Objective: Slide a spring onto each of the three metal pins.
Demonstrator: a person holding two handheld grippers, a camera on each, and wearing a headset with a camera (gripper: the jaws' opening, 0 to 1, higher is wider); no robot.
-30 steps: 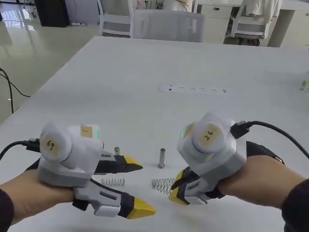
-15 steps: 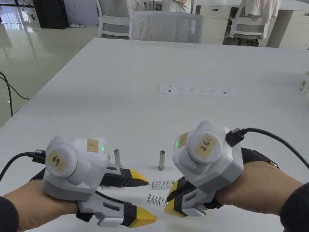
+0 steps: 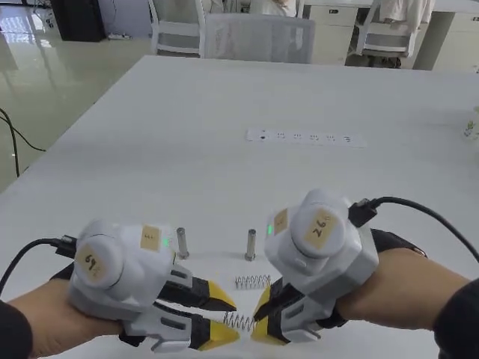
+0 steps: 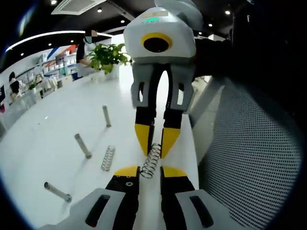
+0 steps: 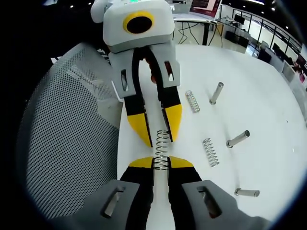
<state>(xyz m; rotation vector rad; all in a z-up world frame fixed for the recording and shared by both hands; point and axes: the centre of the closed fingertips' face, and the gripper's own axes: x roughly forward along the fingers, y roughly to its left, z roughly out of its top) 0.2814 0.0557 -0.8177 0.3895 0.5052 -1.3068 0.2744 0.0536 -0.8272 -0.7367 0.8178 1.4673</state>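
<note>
Jaws of my right gripper (image 5: 160, 164) are pinching one spring (image 5: 162, 146), my left gripper's (image 5: 161, 138) gaping around it; three metal pins (image 5: 238, 138) at three o'clock are standing bare.

A round tan paper sticker (image 3: 93, 262) on the domed white plastic back of the left gripper (image 3: 224, 318) bears the handwritten number 69 in dark ink. A matching round sticker (image 3: 320, 228) on the white dome of the right gripper (image 3: 260, 320) reads 26. Each gripper has a second, smaller tan label beside its green light, one on the left (image 3: 151, 236) and one on the right (image 3: 280, 221). Their faint marks are too small to read, as are the dark marks on the long white socket strip (image 3: 303, 137).
</note>
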